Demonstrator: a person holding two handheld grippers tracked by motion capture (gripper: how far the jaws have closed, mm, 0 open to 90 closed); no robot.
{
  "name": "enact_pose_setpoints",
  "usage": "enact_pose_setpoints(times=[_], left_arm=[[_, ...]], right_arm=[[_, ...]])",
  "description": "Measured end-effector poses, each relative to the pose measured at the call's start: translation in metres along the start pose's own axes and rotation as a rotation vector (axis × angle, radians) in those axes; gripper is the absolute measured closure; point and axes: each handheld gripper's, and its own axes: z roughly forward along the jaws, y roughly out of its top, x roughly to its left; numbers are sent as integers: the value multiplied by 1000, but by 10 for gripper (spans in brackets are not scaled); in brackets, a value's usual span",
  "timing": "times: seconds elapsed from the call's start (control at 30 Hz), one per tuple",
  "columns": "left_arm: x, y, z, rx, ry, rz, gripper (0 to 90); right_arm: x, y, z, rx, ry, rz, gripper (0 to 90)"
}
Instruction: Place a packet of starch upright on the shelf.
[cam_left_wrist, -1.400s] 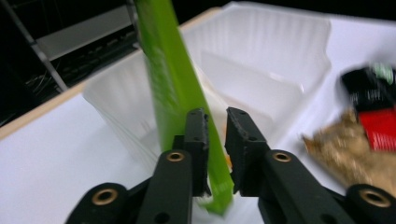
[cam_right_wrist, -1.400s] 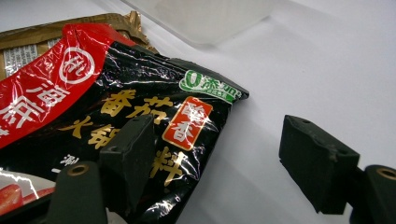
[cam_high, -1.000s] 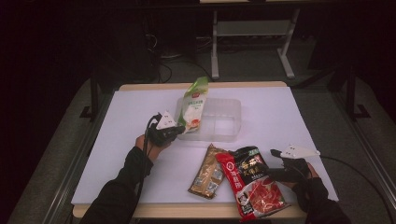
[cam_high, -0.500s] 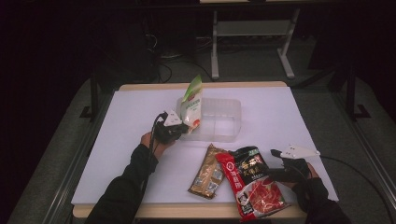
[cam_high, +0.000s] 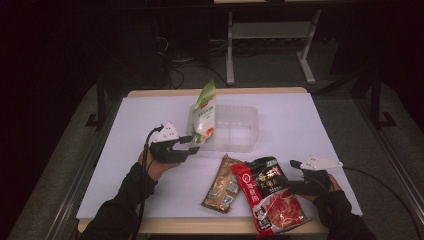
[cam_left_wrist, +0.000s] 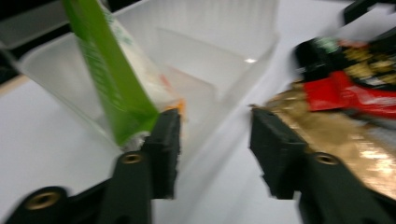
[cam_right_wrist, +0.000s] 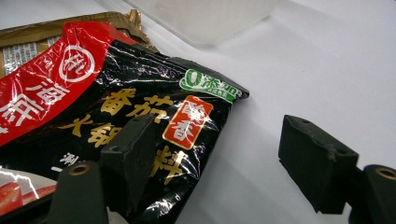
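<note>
One green pouch (cam_high: 204, 112) in one clear bin (cam_high: 240, 131); two packets (cam_high: 250, 192) outside; both grippers' jaws apart, holding nothing.

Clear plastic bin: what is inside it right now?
The clear plastic bin holds one green and white pouch, standing tilted against its left wall, top poking above the rim. The rest of the bin looks bare. The pouch's bottom edge is blurred behind the wall.
</note>
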Motion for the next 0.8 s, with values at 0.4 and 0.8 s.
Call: enact_pose_setpoints(times=[0.4,0.8], left_arm=[[-17,-19,36,148,-276,-113,315],[-15,-7,84,176,-339,-163,253]], right_arm=[[0,-1,-2,3,-16,-3,262],[3,-7,-10,3,-33,5,262]])
